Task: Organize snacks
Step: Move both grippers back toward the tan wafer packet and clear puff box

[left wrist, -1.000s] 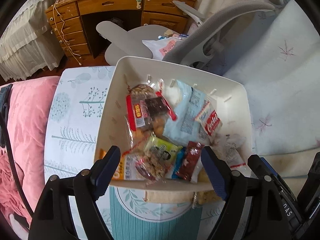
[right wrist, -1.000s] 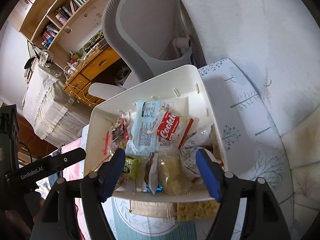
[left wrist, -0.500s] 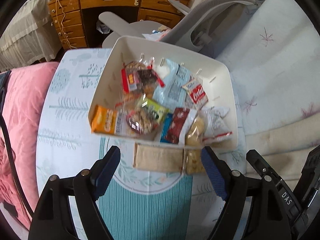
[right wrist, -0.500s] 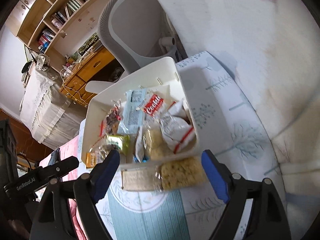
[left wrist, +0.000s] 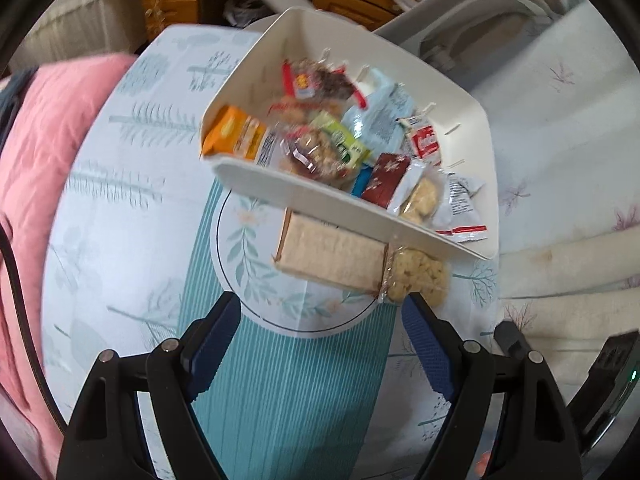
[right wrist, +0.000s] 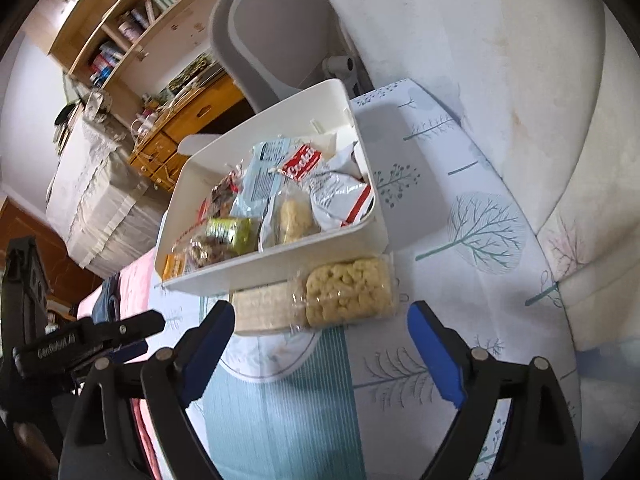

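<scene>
Pulling back from the white plastic snack bin [left wrist: 344, 196], both claws now sit lower and farther off than a second ago, when their blue pads framed its near wall. The left claw [left wrist: 320, 344] and right claw [right wrist: 320, 344] are spread wide and hold nothing. The bin stands on the tree-printed cloth of the desk [left wrist: 132, 184], crammed with packets. Two remain outside, touching its front wall — a pale wafer pack [left wrist: 332, 252] and a clear-wrapped puffed rice bar [right wrist: 348, 292]. Likely these go in next; earlier the bin's wall mostly hid them.
</scene>
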Action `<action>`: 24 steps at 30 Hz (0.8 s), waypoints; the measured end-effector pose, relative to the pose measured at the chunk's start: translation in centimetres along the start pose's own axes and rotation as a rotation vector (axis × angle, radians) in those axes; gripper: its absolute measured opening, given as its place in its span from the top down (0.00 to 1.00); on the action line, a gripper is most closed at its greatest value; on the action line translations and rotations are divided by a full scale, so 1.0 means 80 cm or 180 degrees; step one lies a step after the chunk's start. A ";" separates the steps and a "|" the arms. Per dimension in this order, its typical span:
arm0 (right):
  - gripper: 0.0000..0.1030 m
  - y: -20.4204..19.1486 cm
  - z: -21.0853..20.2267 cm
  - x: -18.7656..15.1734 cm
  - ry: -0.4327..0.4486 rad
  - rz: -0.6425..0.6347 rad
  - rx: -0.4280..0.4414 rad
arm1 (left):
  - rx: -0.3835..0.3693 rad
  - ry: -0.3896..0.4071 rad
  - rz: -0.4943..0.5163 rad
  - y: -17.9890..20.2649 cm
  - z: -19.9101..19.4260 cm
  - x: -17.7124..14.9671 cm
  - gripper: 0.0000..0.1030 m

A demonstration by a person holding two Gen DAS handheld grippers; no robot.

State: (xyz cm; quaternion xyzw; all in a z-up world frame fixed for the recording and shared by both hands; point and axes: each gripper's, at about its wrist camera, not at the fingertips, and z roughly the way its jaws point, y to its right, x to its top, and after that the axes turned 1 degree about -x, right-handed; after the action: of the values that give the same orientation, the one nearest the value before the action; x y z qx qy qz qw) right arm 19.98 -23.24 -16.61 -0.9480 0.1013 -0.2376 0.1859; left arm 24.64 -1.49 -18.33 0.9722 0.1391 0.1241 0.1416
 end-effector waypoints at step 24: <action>0.12 0.027 0.072 -0.013 -0.0305 -0.1136 -0.0123 | -0.0012 0.0096 -0.0892 -0.010 0.116 -0.009 0.16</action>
State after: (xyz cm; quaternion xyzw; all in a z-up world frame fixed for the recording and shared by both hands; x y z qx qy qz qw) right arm 21.69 -23.19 -22.63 -0.9646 -0.0729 -0.2193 0.1272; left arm 26.37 -3.21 -27.34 0.9410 0.2755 0.1181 0.1574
